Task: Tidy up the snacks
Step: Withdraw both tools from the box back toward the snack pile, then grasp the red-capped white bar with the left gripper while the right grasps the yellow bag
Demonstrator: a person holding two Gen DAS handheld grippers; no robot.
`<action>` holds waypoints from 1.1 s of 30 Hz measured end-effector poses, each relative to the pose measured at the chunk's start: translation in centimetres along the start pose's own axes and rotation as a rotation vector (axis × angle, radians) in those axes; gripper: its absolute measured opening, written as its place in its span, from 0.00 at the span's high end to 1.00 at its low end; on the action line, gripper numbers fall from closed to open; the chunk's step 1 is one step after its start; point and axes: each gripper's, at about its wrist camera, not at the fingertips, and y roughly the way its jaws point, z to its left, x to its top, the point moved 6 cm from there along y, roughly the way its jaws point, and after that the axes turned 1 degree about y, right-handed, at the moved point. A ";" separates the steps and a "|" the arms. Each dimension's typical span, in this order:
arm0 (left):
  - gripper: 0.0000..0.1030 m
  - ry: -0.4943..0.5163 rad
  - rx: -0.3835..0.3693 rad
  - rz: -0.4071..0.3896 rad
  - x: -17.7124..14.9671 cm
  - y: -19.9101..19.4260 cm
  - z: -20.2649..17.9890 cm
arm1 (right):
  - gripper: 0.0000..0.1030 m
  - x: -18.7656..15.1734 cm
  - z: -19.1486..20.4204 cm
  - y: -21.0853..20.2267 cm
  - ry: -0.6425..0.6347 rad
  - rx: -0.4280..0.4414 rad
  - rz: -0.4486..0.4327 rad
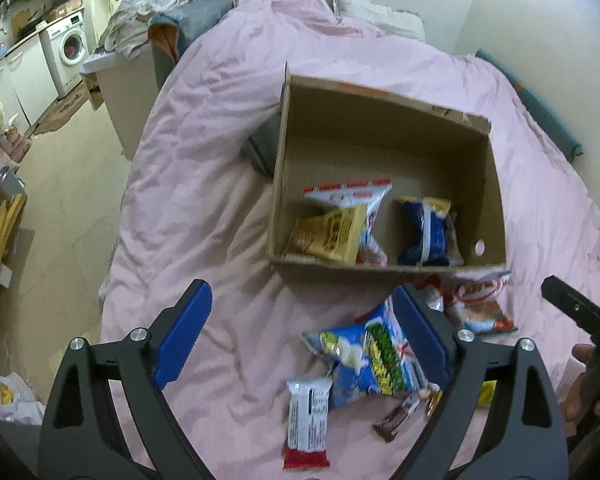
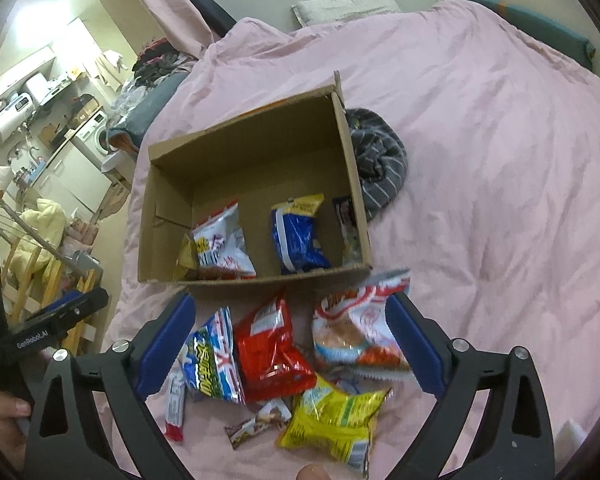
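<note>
Pale pink duvet [image 2: 480, 140], plain and creased. Brown cardboard box [image 2: 172, 184], an orange strip along its far rim. Inside: blue packet [image 2: 298, 236] with yellow top; white packet [image 2: 222, 246] with red and blue print. In front: glossy red bag [image 2: 270, 344]; yellow bag [image 2: 332, 424], green lettering; white and orange bag [image 2: 356, 332]; blue bag [image 2: 212, 360], yellow-green print. Dark grey cloth [image 2: 380, 160], thin pale stripes. Blue pads [image 2: 164, 344] on black gripper arms.
</note>
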 end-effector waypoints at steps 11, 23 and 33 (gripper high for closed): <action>0.13 0.005 -0.096 0.260 -5.8 3.9 -0.1 | 0.04 -3.0 -1.5 1.0 0.071 -0.022 0.084; 0.34 -0.044 -0.103 0.524 -13.1 7.9 0.0 | 0.04 -7.0 -4.3 2.8 0.112 -0.036 0.265; 0.73 -0.046 -0.074 0.519 -13.2 8.7 0.8 | 0.11 -10.9 -3.7 6.8 0.082 -0.071 0.472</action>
